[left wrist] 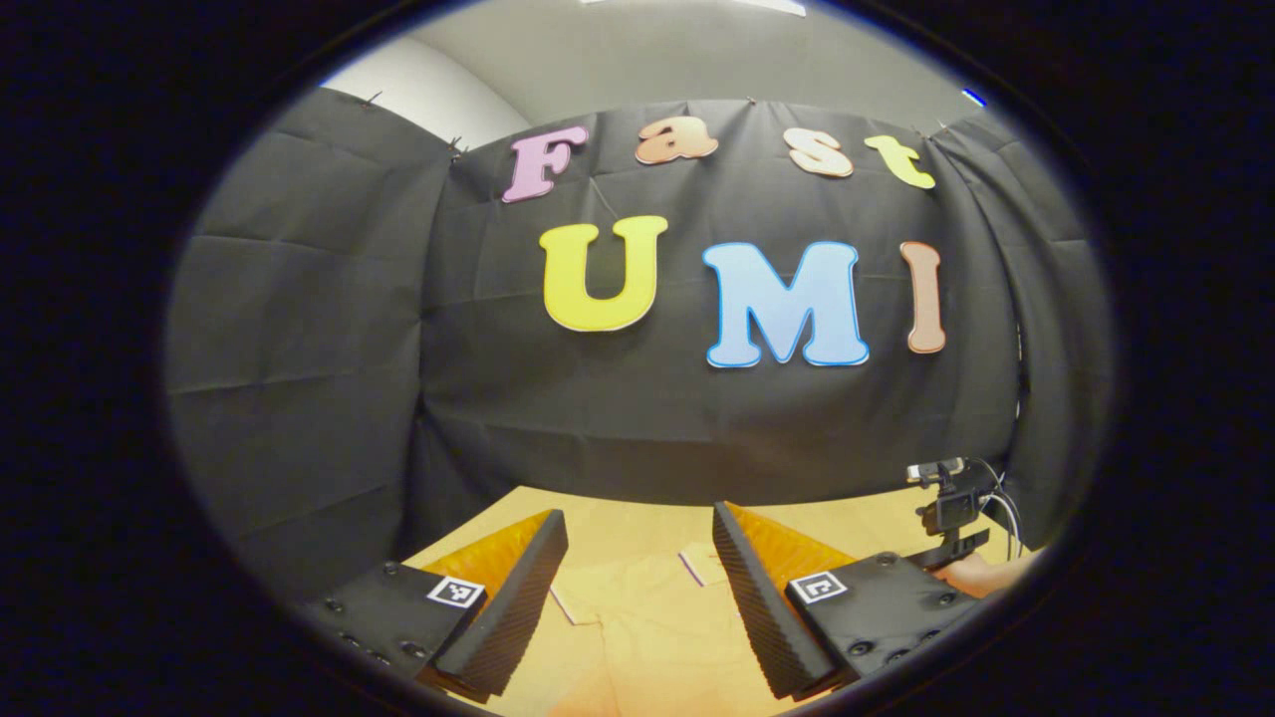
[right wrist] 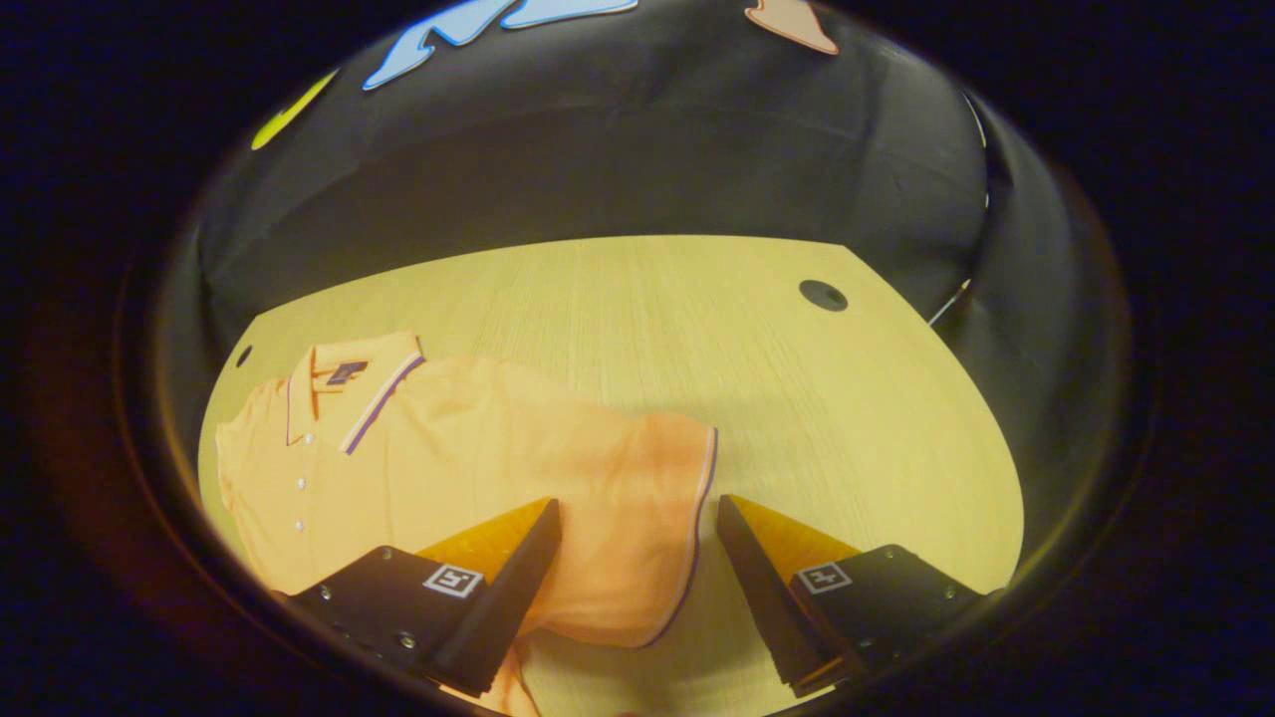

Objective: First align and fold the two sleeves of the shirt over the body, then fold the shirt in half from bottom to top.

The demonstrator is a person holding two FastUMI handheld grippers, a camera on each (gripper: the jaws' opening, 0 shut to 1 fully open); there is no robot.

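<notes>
An orange polo shirt (right wrist: pixel 478 448) lies flat on the wooden table (right wrist: pixel 797 398), front up. Its collar (right wrist: pixel 349 383) with striped trim is at the far left in the right gripper view. One short sleeve (right wrist: pixel 647 498) spreads out to the right and ends in a striped hem. My right gripper (right wrist: pixel 637 501) hovers open over that sleeve, one finger over the cloth and the other just beyond the hem. My left gripper (left wrist: pixel 637 513) is open and tilted up toward the booth wall, with the shirt (left wrist: pixel 637 627) beneath its fingers. Neither holds anything.
The table has a round cable hole (right wrist: pixel 823 295) at the far right and a smaller hole (right wrist: pixel 243 356) at the far left. Black cloth walls close in the back and sides. The other gripper (left wrist: pixel 951 508) and a hand (left wrist: pixel 981 576) appear at the right of the left gripper view.
</notes>
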